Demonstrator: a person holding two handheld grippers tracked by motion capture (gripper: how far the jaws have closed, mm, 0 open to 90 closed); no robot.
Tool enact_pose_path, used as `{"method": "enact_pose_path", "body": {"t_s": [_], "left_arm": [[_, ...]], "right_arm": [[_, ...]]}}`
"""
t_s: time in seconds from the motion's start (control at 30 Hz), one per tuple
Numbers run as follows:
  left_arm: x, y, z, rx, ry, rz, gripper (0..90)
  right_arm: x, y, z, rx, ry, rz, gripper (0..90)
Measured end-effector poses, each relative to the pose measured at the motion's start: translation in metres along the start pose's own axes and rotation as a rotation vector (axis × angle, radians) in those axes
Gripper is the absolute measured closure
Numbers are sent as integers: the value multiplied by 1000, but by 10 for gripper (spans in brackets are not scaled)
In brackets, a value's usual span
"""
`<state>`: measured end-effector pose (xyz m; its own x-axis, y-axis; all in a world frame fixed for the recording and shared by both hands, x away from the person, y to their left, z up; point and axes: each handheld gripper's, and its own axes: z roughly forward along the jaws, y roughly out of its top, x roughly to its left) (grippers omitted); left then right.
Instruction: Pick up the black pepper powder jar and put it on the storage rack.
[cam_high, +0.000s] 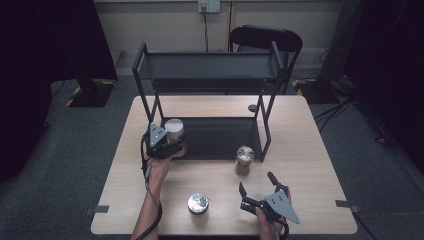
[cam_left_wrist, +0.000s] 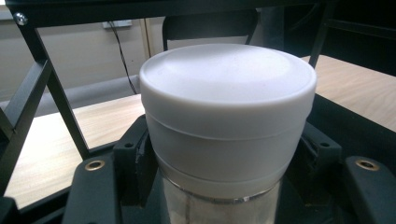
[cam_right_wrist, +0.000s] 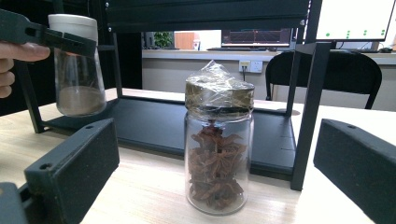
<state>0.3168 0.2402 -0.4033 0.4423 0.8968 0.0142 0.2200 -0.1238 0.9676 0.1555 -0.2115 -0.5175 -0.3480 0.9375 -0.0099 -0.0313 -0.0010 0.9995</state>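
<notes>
You had nothing readable before you: the white-capped jar (cam_left_wrist: 227, 121) carried no label, the star anise jar (cam_right_wrist: 218, 154) none, and the monitor (cam_right_wrist: 353, 18) showed marks too small to make out.

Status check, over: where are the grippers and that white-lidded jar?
Left gripper shut on white-lidded jar, lifted at shelf rack edge. Right gripper open, empty, facing star anise jar. Nothing blocking.

Three jars: one white-lidded (cam_high: 174, 131) at the rack's near left, one of star anise (cam_high: 245, 159) at its near right, and one foil-topped (cam_high: 198, 204) at the table's near edge. One black rack (cam_high: 210, 75), two shelves. Two grippers: left (cam_high: 167, 145), right (cam_high: 257, 187). One chair (cam_high: 265, 37), far.
</notes>
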Motion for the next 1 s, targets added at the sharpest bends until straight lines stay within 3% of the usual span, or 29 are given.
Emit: {"method": "enact_pose_path", "body": {"t_s": [0.43,1.0], "left_arm": [[3,1,15,56,7,10,346],[4,1,20,71,14,6,346]], "right_arm": [[0,0,0,0,1,0,0],[0,0,0,0,0,0,0]]}}
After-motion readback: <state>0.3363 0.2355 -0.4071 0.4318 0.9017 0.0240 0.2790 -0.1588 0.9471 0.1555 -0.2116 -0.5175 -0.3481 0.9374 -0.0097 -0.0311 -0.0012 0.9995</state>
